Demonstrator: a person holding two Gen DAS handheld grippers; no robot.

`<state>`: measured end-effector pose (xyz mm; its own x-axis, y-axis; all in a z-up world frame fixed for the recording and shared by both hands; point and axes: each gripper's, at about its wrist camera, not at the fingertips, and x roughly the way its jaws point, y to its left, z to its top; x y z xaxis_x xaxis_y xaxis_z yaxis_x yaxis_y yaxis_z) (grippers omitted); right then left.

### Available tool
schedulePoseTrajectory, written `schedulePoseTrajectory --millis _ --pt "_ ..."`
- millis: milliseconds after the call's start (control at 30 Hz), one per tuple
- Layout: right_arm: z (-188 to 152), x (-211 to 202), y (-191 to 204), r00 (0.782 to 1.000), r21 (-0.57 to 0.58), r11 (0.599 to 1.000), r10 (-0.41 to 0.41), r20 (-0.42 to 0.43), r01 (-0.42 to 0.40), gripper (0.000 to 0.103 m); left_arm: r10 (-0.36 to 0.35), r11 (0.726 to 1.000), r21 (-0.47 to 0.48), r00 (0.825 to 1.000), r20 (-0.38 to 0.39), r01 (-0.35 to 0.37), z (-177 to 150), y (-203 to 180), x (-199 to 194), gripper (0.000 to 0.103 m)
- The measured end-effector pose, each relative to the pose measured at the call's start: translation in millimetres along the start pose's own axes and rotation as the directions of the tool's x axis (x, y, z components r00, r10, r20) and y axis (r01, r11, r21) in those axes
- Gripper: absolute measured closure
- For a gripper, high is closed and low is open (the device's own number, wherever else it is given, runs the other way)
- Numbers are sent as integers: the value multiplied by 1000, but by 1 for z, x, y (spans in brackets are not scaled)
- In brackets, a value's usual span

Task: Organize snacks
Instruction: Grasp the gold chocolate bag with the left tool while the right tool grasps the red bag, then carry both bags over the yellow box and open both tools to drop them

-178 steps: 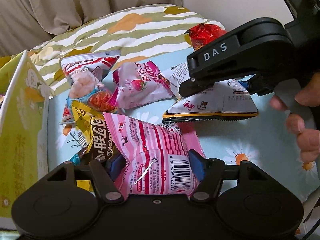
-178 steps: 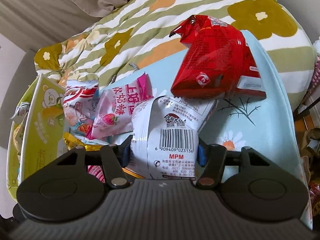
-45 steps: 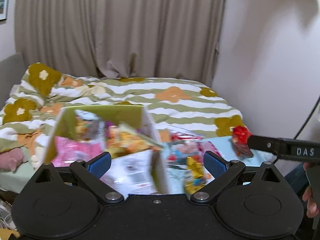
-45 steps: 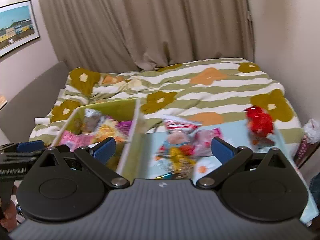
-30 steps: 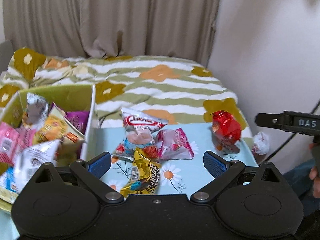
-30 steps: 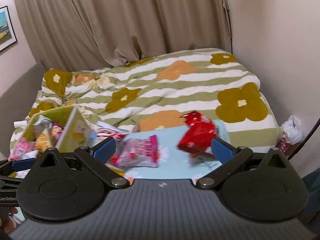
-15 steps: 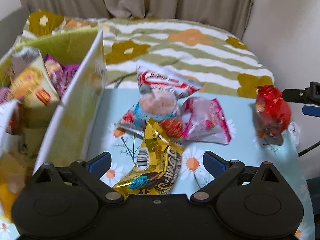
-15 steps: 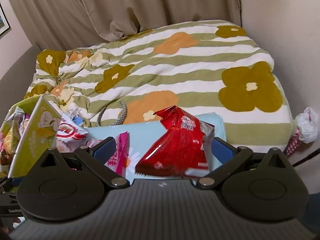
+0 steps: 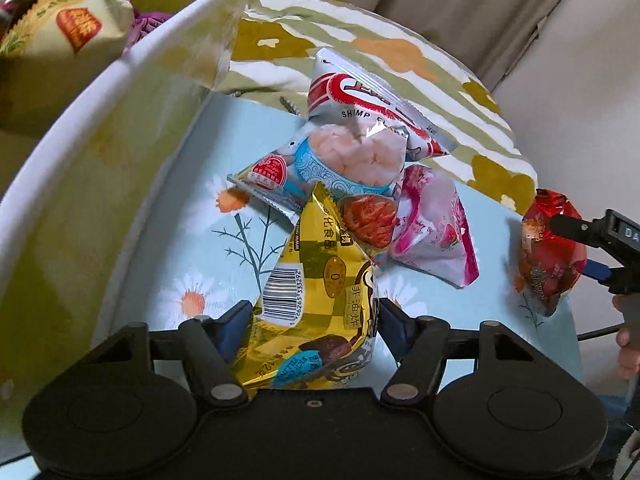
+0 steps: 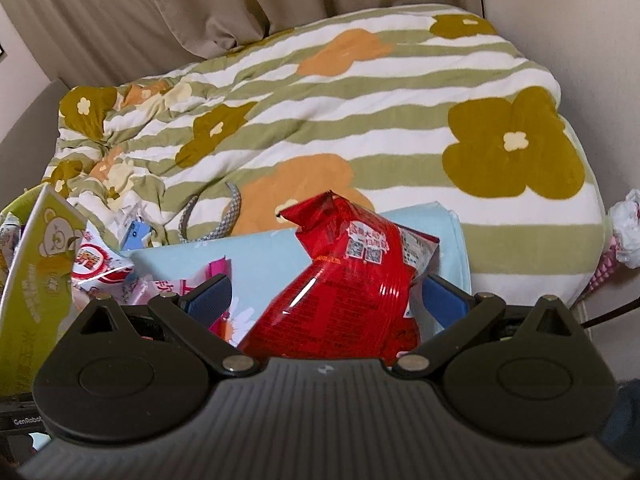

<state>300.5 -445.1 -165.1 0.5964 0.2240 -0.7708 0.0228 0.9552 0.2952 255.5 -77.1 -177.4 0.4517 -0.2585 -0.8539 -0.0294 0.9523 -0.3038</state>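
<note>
A gold snack bag (image 9: 320, 280) lies on the light-blue flowered cloth (image 9: 224, 264), and my left gripper (image 9: 314, 320) is closing on it, both blue pads against its sides. Behind it lie a shrimp chip bag (image 9: 360, 148) and a pink strawberry bag (image 9: 436, 236). The red snack bag (image 10: 348, 292) sits between the wide-apart fingers of my right gripper (image 10: 326, 298), which stands open; the left pad is clear of it. The left wrist view shows that red bag (image 9: 548, 256) at the table's right edge with the right gripper (image 9: 580, 248) around it.
A yellow-green box (image 9: 100, 152) with several snack packs (image 9: 52, 40) stands left of the cloth. It shows as a box wall (image 10: 36, 280) in the right wrist view. A striped flowered quilt (image 10: 320, 120) lies behind the table. A hand (image 9: 628, 320) is at the right edge.
Both grippers have come down from above the bed to the table. The left jaws have narrowed from wide open onto the gold bag. The right gripper has dropped around the red bag.
</note>
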Motion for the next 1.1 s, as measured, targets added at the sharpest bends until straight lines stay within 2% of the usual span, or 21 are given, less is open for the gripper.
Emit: schedulePoseTrajectory --millis 167,233,267,600,733,833,1100 --pt "0 10 -3 1000 3 1000 -12 -19 12 0 17 1000 6 1000 16 -17 -3 -2 -4 34" --pt "0 14 -5 1000 8 1000 -12 -28 12 0 27 1000 6 999 22 -27 -4 -2 -5 42" --pt "0 16 -6 999 10 1000 -13 -32 13 0 31 1000 6 999 27 -31 -6 -3 -5 43" --pt "-4 33 -14 998 35 999 -5 -70 8 0 55 998 15 996 67 -56 -12 -9 -20 45" --pt "-5 34 -9 997 17 1000 -3 -83 5 10 53 998 27 995 84 -56 -14 -16 -28 44" --pt "-6 28 -8 997 13 1000 6 -78 -5 23 48 998 42 993 104 -53 -16 -23 -38 45" --pt "-7 -6 0 999 -11 1000 9 -34 -9 25 34 996 74 981 192 -49 -17 -38 -81 44"
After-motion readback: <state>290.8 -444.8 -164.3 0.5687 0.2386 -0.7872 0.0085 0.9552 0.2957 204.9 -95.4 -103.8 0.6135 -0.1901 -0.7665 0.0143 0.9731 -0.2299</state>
